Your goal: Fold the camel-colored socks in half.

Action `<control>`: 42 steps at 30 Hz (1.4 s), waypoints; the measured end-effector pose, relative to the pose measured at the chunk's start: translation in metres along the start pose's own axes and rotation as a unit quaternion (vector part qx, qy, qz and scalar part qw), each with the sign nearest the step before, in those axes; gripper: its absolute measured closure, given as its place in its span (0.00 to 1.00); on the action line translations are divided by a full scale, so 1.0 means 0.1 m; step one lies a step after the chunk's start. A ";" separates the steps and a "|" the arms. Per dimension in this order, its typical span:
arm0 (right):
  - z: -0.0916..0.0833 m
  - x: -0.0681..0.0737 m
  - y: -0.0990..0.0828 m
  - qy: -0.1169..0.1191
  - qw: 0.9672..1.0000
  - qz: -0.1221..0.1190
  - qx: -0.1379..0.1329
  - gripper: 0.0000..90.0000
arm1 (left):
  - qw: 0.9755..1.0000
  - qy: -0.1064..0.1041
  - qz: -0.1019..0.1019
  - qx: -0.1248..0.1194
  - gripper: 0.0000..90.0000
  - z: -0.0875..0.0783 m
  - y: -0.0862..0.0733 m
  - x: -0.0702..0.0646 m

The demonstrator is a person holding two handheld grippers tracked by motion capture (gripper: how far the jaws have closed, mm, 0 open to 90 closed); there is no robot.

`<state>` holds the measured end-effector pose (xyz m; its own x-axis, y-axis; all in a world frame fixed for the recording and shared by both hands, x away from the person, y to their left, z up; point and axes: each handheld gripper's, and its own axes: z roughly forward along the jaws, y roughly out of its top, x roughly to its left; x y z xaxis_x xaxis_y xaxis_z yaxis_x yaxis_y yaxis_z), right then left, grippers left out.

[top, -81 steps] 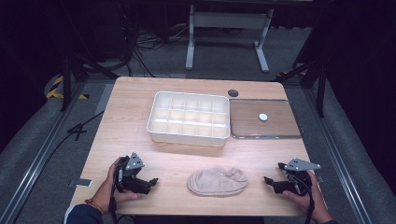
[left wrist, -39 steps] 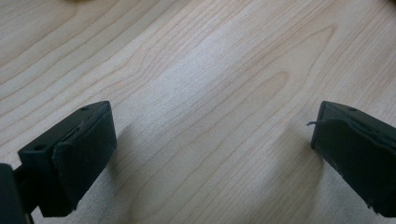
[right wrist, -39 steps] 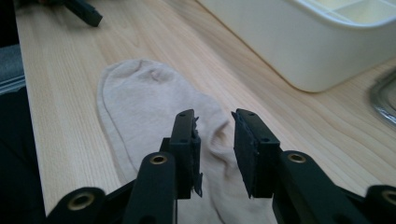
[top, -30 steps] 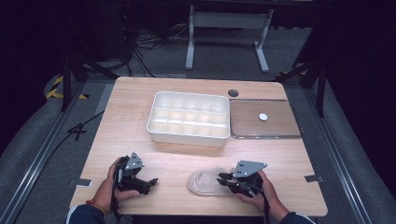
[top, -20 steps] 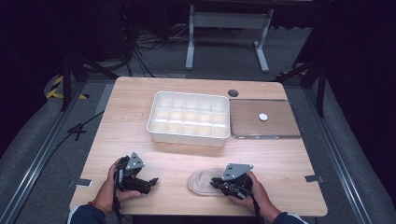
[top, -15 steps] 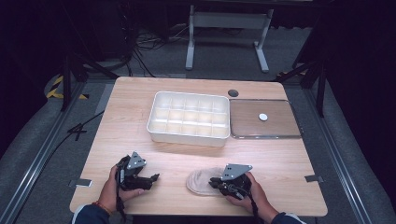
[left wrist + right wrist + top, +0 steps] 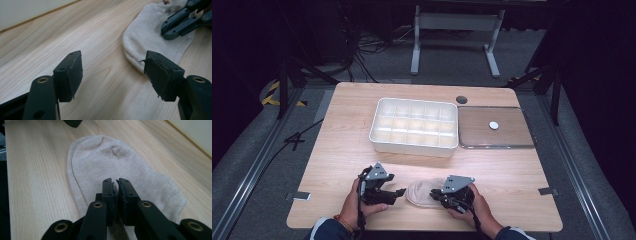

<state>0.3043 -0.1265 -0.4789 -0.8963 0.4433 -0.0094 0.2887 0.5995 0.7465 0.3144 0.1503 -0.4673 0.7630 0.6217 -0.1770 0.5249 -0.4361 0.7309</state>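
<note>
Beige sock (image 7: 424, 192) lies flat on the wooden table (image 7: 342, 150), near the front edge, between your two hands. Your right gripper (image 7: 438, 195) sits on the sock's right end w/ its jaws pinched together; in the right gripper view (image 7: 116, 185) the pads meet over the fabric, but you can't tell for sure whether cloth is caught between them. Your left gripper (image 7: 398, 192) is just left of the sock, tips pointing at it. Its jaws have just been closing, yet in the left gripper view (image 7: 113, 72) they stand apart w/ bare wood between them and nothing gripped; the sock's rounded end lies just beyond the right-hand jaw. White divided tray (image 7: 414, 127) and a flat lid (image 7: 494, 127) sit farther back, well apart from the sock.
</note>
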 end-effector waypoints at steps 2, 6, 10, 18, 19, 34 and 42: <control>0.02 0.00 0.01 -0.001 1.000 -0.001 -0.001 0.93 | 1.000 -0.004 -0.002 0.001 0.35 0.05 0.03 -0.04; 0.03 0.01 0.02 -0.004 1.000 -0.003 0.000 0.93 | 0.999 0.009 0.009 0.030 0.36 0.18 0.05 -0.10; 0.03 0.02 0.02 -0.005 1.000 -0.003 0.000 0.93 | 0.999 0.022 0.007 0.040 0.38 0.24 0.07 -0.13; 0.03 0.02 0.03 -0.006 1.000 -0.006 -0.001 0.93 | 0.997 0.038 0.035 0.056 0.49 0.26 0.09 -0.22; 0.04 0.02 0.03 -0.007 1.000 -0.006 -0.002 0.93 | 0.997 0.038 0.033 0.057 0.52 0.25 0.10 -0.22; 0.10 0.00 0.09 0.000 1.000 -0.006 0.001 0.94 | 0.999 -0.008 0.013 0.044 0.93 0.15 0.11 -0.18; 0.14 0.00 0.14 -0.002 1.000 -0.002 0.009 0.94 | 0.999 -0.030 0.020 -0.020 0.94 0.03 0.20 -0.30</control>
<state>0.3132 -0.1090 -0.4773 -0.8957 0.4443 -0.0152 0.2914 0.6126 0.7347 0.3036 0.1207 -0.4492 0.8052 0.5634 -0.1847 0.4787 -0.4339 0.7633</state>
